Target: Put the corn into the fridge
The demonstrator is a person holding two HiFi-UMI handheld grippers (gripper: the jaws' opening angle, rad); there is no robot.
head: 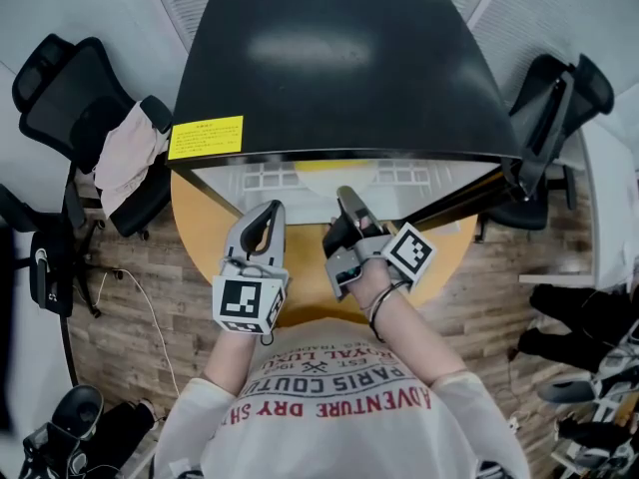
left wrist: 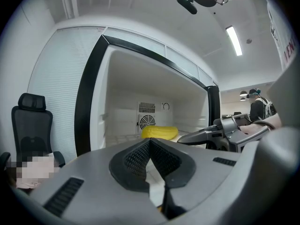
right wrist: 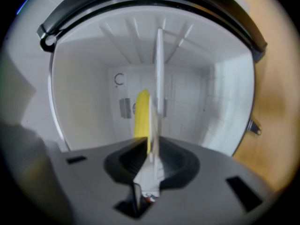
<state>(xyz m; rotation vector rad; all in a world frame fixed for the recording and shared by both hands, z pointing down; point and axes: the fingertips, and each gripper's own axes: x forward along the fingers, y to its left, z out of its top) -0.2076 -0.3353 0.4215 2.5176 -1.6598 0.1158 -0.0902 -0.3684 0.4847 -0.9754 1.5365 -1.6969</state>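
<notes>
The yellow corn (left wrist: 159,132) lies on the white shelf deep inside the open fridge (head: 339,58), near the back wall. In the head view only a sliver of the corn (head: 334,166) shows under the black top. My right gripper (right wrist: 151,146) is rolled on its side at the fridge mouth, jaws a little apart and open. The corn (right wrist: 141,114) lies just beyond its tips, not pressed by the pads. My left gripper (left wrist: 150,142) hangs in front of the opening to the left, its tips together and empty. The right gripper (left wrist: 197,136) also shows in the left gripper view, beside the corn.
The fridge stands on a round wooden table (head: 200,228). A black office chair (head: 70,98) with a pale cloth (head: 130,153) stands at the left, another chair (head: 559,108) at the right. A round fan vent (left wrist: 146,121) sits in the fridge's back wall.
</notes>
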